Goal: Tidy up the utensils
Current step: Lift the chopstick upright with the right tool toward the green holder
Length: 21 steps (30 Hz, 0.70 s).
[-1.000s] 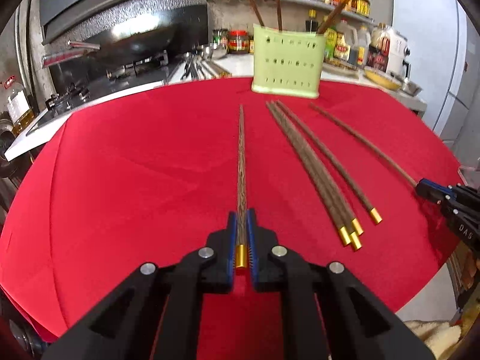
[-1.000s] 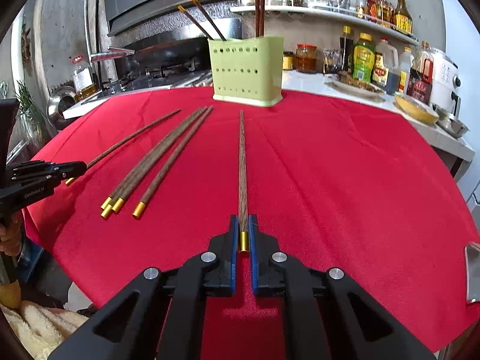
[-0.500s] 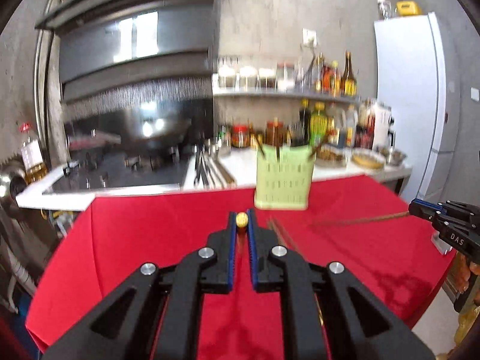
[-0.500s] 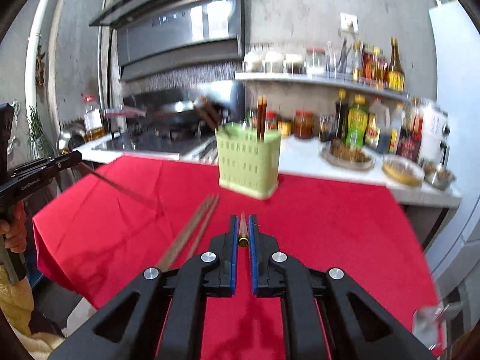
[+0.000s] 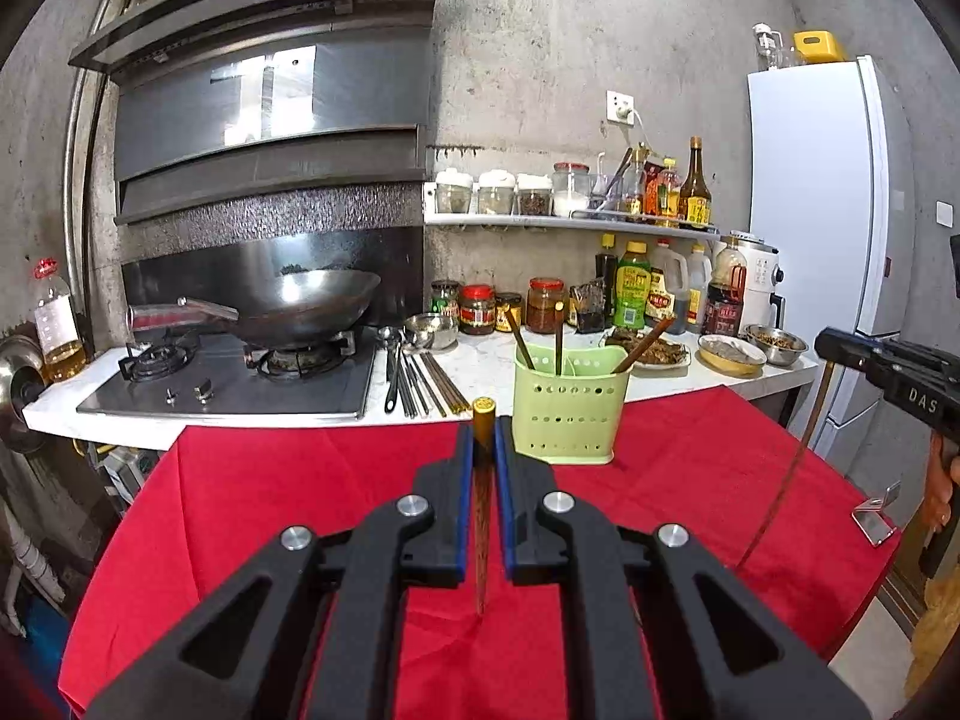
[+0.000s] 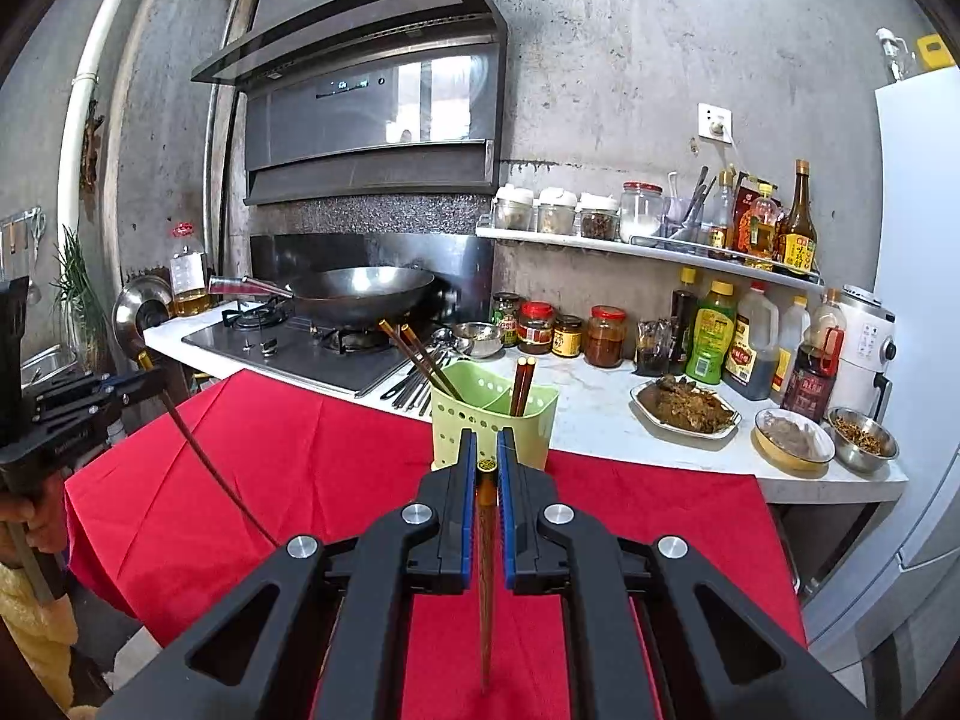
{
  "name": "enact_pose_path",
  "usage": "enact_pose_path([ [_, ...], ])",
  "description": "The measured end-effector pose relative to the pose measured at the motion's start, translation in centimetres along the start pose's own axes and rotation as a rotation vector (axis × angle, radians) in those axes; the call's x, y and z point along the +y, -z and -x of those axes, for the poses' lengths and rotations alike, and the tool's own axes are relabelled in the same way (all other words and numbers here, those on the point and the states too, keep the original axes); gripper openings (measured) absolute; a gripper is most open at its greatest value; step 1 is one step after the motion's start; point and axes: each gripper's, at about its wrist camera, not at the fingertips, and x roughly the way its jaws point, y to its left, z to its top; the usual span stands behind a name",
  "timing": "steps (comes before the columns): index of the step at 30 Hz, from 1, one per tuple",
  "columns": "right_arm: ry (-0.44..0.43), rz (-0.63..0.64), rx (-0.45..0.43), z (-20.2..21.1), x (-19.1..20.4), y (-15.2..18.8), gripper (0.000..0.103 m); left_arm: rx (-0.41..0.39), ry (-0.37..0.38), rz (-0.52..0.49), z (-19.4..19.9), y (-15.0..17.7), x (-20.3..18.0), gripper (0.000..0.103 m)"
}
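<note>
In the left wrist view my left gripper (image 5: 483, 429) is shut on a brown chopstick (image 5: 482, 516). Its gold cap points up and its tip hangs down over the red tablecloth (image 5: 288, 480). The green holder (image 5: 567, 420) stands just beyond, to the right, with three chopsticks in it. My right gripper (image 6: 486, 438) is shut on a second chopstick (image 6: 485, 570), held the same way, close in front of the holder (image 6: 462, 420). Each gripper also shows at the edge of the other's view: right gripper (image 5: 837, 348), left gripper (image 6: 141, 381), each with its chopstick dangling.
Behind the table runs a white counter (image 5: 498, 372) with a gas stove and wok (image 5: 300, 306), loose metal utensils, jars, bottles and food dishes (image 6: 687, 411). A white fridge (image 5: 822, 240) stands at the right. A small metal stand (image 5: 876, 516) sits at the table's right edge.
Both grippers have risen off the table with their chopsticks, which lay flat and now hang tip down. The views have tilted up from the cloth to the kitchen wall.
</note>
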Motion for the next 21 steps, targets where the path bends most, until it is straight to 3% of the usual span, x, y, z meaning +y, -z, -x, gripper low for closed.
enact_pose_path([
  [5, 0.001, 0.007, 0.013, -0.7, 0.0, 0.7, 0.007, -0.011, 0.011, -0.021, -0.1, 0.5, -0.3, 0.007],
  [13, -0.011, 0.002, 0.139, -4.1, 0.3, 5.5, 0.007, 0.092, 0.015, -0.035, -2.6, 3.1, -0.4, 0.007],
  [21, -0.004, -0.007, 0.158, -5.2, 0.3, 6.6, 0.007, 0.213, 0.006, -0.032, -5.7, 6.0, -0.3, 0.007],
])
